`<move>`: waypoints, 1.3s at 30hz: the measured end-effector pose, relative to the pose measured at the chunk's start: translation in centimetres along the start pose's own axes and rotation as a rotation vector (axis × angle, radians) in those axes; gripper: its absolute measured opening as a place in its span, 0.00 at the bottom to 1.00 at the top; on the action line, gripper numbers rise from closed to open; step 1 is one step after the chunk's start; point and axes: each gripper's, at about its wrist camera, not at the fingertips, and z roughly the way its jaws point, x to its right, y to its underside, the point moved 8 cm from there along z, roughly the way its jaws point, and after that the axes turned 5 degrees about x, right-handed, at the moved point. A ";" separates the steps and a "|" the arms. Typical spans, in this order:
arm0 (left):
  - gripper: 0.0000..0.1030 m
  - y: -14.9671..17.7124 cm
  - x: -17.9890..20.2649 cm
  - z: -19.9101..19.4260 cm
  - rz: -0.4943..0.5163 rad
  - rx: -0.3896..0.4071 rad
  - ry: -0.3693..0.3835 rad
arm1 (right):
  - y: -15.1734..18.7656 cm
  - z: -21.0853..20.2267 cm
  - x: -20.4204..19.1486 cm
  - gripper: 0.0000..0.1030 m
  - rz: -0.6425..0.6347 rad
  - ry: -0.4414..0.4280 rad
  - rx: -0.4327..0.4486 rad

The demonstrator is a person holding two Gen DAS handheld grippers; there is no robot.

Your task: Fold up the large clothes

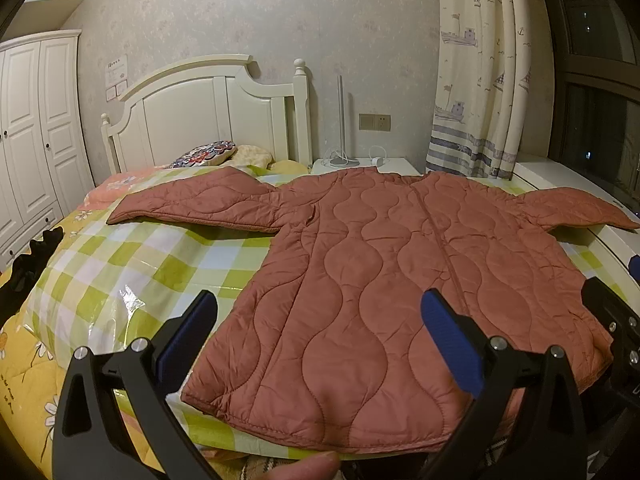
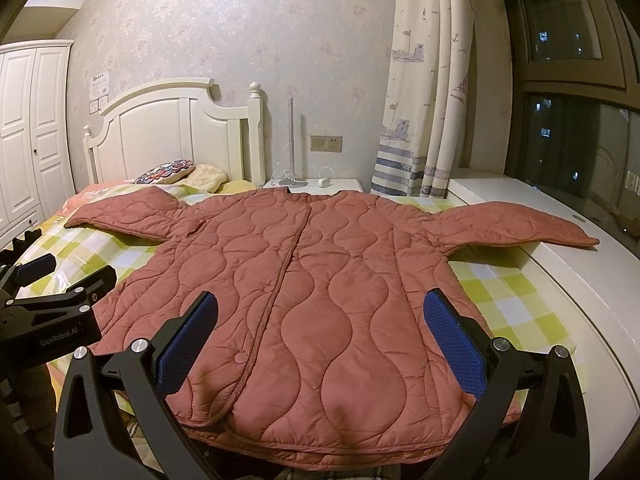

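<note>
- Quilted rust-red jacket [image 1: 384, 264] is laid flat on the bed [image 1: 132, 264], front side up, hem toward the cameras and collar toward the headboard [image 1: 208, 116].
- Both sleeves are spread outward; one sleeve [image 1: 192, 204] lies over the green-checked cover, the other sleeve [image 2: 516, 224] reaches onto the white window ledge [image 2: 560, 280].
- Centre placket is closed; a snap button [image 2: 240, 357] is seen near the hem in the right wrist view.
- Left gripper [image 1: 320, 344] is held above the hem's left part; its blue-padded fingers [image 1: 450, 344] are spread wide, nothing between them.
- Right gripper [image 2: 320, 344] is held above the hem near the middle; its fingers [image 2: 454, 344] are likewise spread apart and empty.
- Contact between either gripper and the fabric cannot be confirmed.
- A fingertip [image 1: 304, 468] of the operator is seen at the bottom edge of the left wrist view.
- Patterned pillow [image 1: 204, 154] is noted near the headboard, white nightstand [image 1: 364, 166] beside the bed, sailboat-print curtain [image 1: 480, 80] at the dark window, white wardrobe [image 1: 36, 132] on the far side.
</note>
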 end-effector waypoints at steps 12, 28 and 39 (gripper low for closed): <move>0.98 0.0 0.0 0.1 0.000 -0.001 0.001 | 0.3 -0.2 -0.3 0.96 0.007 -0.005 -0.007; 0.98 0.5 0.0 0.1 -0.001 -0.006 0.001 | 0.9 -0.6 -0.9 0.96 0.030 -0.017 -0.033; 0.98 1.8 -0.2 1.8 -0.002 -0.064 -0.005 | 1.6 1.8 1.8 0.96 0.103 -0.016 -0.112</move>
